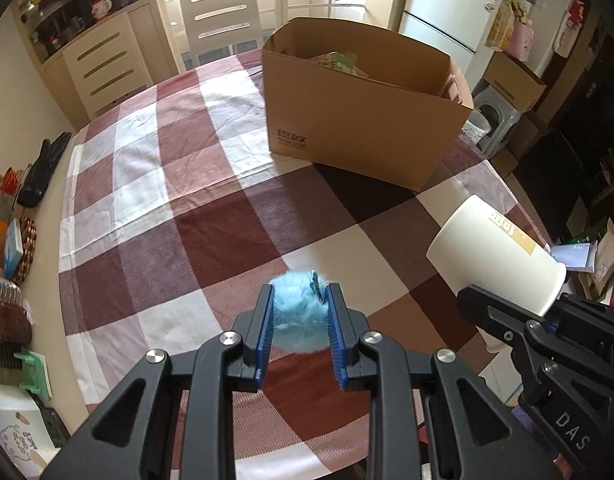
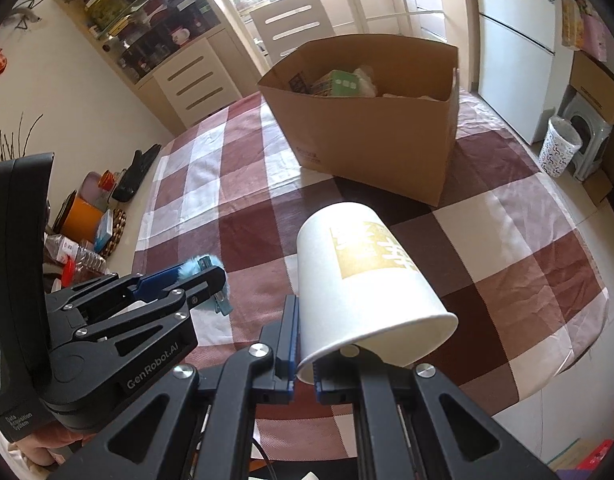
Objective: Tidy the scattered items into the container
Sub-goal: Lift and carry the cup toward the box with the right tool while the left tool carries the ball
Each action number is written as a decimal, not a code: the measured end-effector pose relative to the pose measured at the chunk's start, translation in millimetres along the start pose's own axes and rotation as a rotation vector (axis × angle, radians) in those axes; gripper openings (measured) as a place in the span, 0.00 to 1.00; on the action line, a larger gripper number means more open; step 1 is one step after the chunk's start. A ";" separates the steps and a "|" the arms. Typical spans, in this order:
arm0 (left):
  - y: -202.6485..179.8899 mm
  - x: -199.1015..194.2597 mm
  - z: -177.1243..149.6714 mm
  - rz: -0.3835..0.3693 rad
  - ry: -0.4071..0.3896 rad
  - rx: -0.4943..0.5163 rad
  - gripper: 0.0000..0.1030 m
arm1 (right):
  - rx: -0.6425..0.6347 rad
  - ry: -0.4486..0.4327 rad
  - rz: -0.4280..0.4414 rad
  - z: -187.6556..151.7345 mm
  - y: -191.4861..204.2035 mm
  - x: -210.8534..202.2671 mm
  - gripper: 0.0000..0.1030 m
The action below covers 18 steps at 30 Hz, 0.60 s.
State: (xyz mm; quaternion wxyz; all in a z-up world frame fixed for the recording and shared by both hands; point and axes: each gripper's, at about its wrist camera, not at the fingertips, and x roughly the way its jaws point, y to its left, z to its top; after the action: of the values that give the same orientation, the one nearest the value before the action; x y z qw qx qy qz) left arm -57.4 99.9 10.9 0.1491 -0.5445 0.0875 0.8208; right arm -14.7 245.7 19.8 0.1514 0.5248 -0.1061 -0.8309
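Note:
My left gripper (image 1: 300,316) is shut on a fluffy light-blue pom-pom hair clip (image 1: 297,312) and holds it above the checked tablecloth. It also shows in the right wrist view (image 2: 205,276) at the left. My right gripper (image 2: 305,344) is shut on the rim of a white paper cup (image 2: 367,284) with a gold label, held on its side. The cup also shows in the left wrist view (image 1: 503,256) at the right. The open cardboard box (image 1: 359,120) stands at the table's far side, ahead of both grippers, with several items inside (image 2: 343,82).
A cluttered strip of jars, packets and a dark case (image 1: 43,168) runs along the table's left edge. A white chair (image 1: 221,16) stands behind the table. A fridge (image 1: 447,12), a stool and boxes (image 1: 511,84) are on the floor at right.

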 end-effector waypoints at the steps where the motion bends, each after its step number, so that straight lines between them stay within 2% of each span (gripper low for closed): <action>1: -2.1 1.0 1.2 -0.002 0.002 0.007 0.25 | 0.006 -0.003 -0.003 0.5 -2.7 -0.9 0.05; 18: -32.8 13.5 19.8 -0.033 0.024 0.117 0.25 | 0.084 -0.027 -0.038 6.6 -27.3 -5.5 0.05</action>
State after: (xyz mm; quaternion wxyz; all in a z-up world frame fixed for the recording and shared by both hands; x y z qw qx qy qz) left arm -68.4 138.8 6.9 0.1932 -0.5458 0.1281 0.8052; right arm -22.3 273.3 18.1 0.1119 0.5214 -0.1330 -0.8354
